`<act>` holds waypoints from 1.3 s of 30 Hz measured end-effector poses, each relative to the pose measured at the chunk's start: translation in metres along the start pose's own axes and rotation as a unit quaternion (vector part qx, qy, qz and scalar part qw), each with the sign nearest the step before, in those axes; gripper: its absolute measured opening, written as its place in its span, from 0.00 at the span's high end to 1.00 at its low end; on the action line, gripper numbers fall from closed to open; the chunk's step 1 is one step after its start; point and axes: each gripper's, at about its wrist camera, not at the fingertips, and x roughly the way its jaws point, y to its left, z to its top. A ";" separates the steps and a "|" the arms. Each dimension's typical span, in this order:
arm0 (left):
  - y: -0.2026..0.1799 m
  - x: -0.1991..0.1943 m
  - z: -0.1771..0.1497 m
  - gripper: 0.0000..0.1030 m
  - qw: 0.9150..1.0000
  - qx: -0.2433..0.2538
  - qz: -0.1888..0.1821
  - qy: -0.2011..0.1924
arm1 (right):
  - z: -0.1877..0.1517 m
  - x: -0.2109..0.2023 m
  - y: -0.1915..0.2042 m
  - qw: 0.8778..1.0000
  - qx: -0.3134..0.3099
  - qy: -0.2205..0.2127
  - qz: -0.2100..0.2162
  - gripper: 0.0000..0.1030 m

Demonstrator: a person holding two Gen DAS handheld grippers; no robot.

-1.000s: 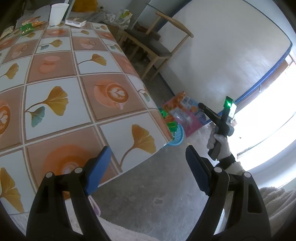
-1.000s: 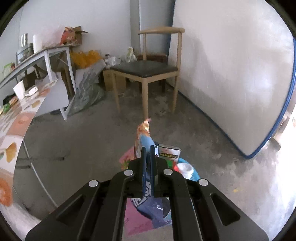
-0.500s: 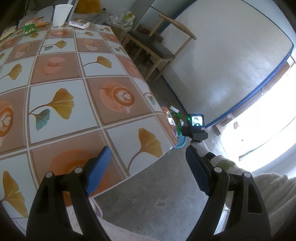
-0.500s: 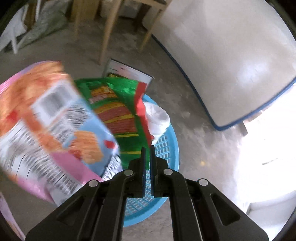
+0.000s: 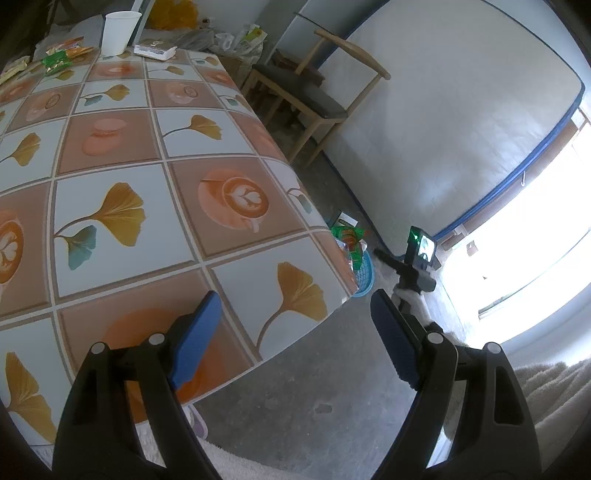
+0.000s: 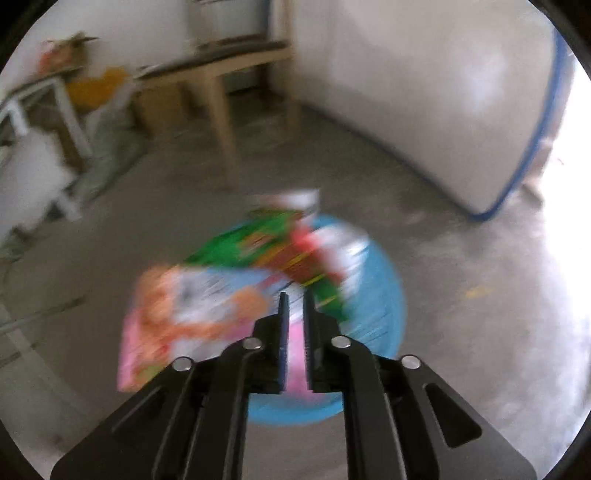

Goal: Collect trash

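Note:
A blue basket [image 6: 384,295] on the floor holds a green snack wrapper [image 6: 266,243] and a pink and orange snack bag [image 6: 184,314] lying over its left rim. My right gripper [image 6: 294,301] hangs just above the basket, jaws a narrow gap apart, nothing between them; the view is blurred. It also shows in the left wrist view [image 5: 413,266], beside the basket [image 5: 365,273]. My left gripper [image 5: 295,314] is open and empty over the near corner of the patterned table [image 5: 147,177]. Wrappers [image 5: 59,59] and a white paper cup [image 5: 117,31] sit at the table's far end.
A wooden chair [image 5: 314,99] stands beyond the table, and a white mattress with blue trim [image 5: 443,122] leans on the wall. A small box [image 5: 345,219] lies by the basket. Bags and clutter [image 6: 99,92] sit against the far wall.
My right gripper tipped down over the basket with the pink bag, then parted its jaws slightly; the bag now lies on the basket. My left gripper stayed open, shifting slightly.

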 end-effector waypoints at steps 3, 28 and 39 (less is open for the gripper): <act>0.000 0.001 0.000 0.24 1.000 0.001 -0.004 0.002 | -0.012 0.029 0.013 0.996 0.004 0.073 0.046 0.86; 0.003 -0.013 -0.002 0.23 1.000 -0.017 -0.015 -0.011 | -0.018 0.079 -0.049 0.939 0.262 0.213 0.063 0.73; -0.019 -0.083 0.000 0.16 0.994 0.040 0.045 -0.088 | -0.022 -0.147 0.002 0.987 0.125 -0.013 0.103 0.46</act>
